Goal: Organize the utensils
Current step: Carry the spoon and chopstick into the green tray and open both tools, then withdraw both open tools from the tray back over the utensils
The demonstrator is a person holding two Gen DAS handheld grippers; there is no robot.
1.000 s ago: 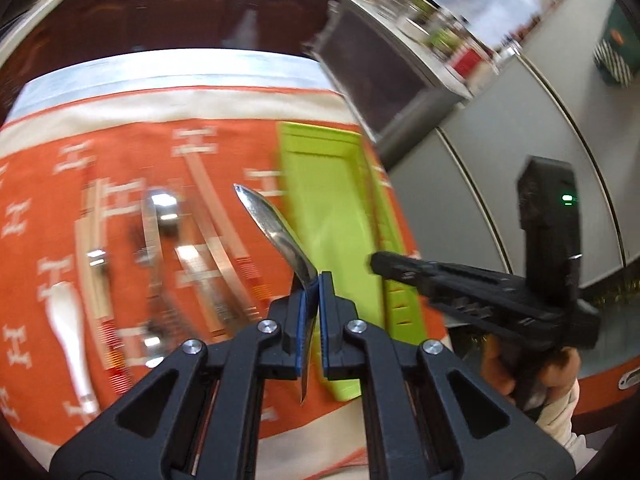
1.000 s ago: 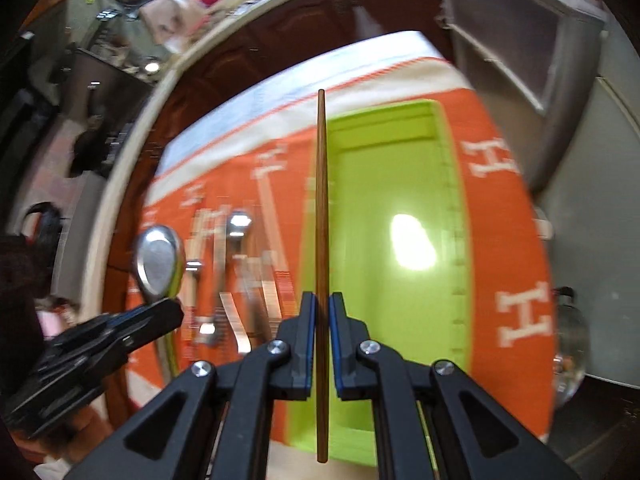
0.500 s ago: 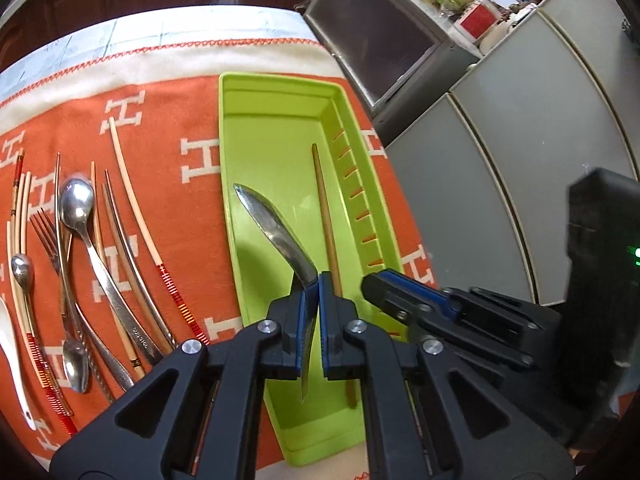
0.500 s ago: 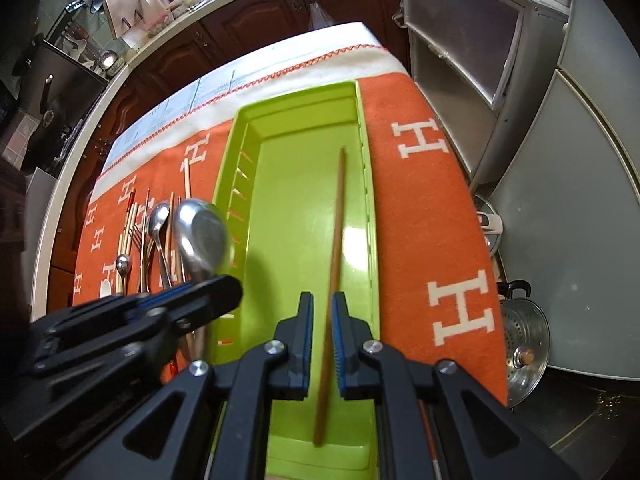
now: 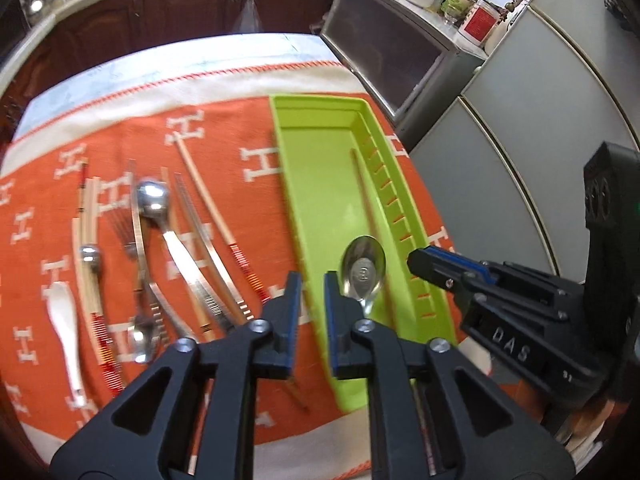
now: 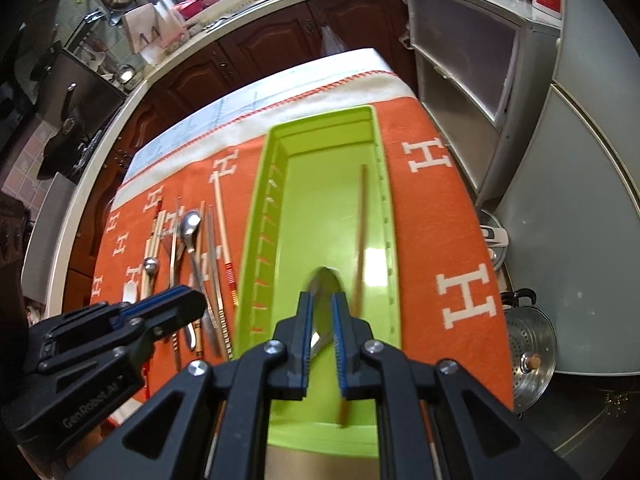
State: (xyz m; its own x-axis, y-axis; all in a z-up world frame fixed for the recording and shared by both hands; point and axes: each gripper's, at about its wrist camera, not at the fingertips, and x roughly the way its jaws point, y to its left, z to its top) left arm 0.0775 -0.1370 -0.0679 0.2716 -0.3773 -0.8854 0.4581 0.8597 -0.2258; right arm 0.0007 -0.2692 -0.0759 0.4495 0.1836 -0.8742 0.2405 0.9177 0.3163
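Lying in the long lime-green plastic tray (image 6: 390, 240) were one brown wooden chopstick (image 6: 361, 224) and a steel spoon (image 5: 363, 268); most cutlery remained on the orange cloth-covered table (image 5: 132, 148). Left tongs (image 5: 308, 300) and right tongs (image 6: 321, 320) were both opening, gripping nothing.

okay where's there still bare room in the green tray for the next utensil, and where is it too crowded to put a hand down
The green tray is bare over its far end and along the wall nearest the loose cutlery. Its near right part holds the metal spoon and a wooden chopstick. The orange cloth right of the tray is bare. Left of it, the row of spoons, forks and chopsticks is crowded.
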